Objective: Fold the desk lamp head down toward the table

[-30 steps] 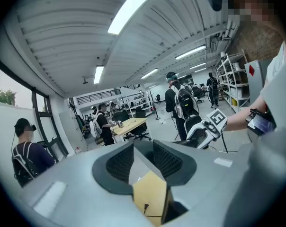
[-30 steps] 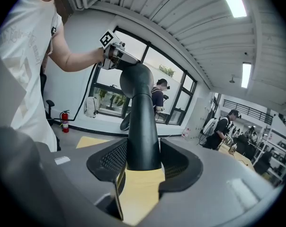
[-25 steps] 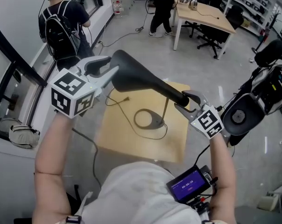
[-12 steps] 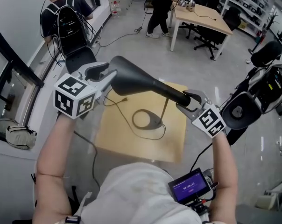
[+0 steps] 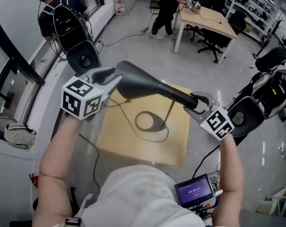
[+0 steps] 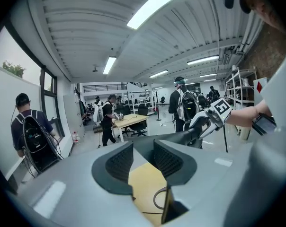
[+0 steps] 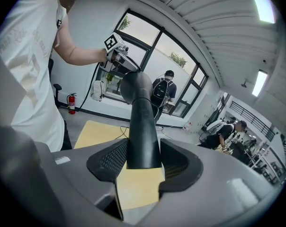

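Looking down in the head view, I have the lamp head (image 5: 147, 84) stretched across in front of me, well above the small table (image 5: 119, 136), with 1 tool at each end. My left gripper (image 5: 113, 77) meets its wide end, and my right gripper (image 5: 196, 103) sits on the narrow end, where the thin stem (image 5: 170, 109) drops to the base ring (image 5: 158, 123) on the tabletop. A cord (image 5: 129, 119) trails off the base to the left. In the left gripper view my fingers stand fairly wide. The table shows through the gap between the pads, and the wide end fills only the space at their tips, so I read this as a pinch on that end's edge, though it is shallow. From there the dark shell (image 6: 181, 137) runs away toward my other hand. In the right gripper view the narrow end (image 7: 140, 126) lies straight down the middle between my 2 pads, which are closed on its sides at a wide setting. I judge the shell to be rigid, light and smooth, so a tip pinch could slip. The hinge probably resists, and the ring base looks light enough to lift or skate. I would steady the narrow end near the hinge and press down at the wide end, where the leverage is best.
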The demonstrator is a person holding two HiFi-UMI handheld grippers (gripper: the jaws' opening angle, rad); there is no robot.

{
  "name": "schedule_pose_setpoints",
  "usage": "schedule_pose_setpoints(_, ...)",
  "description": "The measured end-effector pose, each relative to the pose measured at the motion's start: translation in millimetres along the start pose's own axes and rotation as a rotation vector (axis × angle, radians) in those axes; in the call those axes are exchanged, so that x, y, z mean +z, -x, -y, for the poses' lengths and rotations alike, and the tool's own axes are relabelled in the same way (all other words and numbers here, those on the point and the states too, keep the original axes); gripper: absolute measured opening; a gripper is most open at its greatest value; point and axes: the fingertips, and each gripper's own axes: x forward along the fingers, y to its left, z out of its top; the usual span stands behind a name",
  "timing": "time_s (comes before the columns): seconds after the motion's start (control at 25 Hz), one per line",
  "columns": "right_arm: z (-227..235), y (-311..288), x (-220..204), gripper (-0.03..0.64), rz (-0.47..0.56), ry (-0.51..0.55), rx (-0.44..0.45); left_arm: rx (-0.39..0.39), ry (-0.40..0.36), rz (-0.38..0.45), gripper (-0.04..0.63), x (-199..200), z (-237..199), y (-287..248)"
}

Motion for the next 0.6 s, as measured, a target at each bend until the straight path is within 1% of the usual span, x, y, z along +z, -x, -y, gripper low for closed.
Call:
schedule_pose_setpoints(0.44,3.9,6.3,5.9,0.23,-0.036,0.042,0.01,-0.005,0.075,-0.007,0.135,-21.2,-4.6,-5.0)
schedule_pose_setpoints(0.6,3.2,6.9,9.4,0.23,-0.053,0.056,0.013,-0.009,0.102,0.006,0.135,-28.1,-6.9,-4.4)
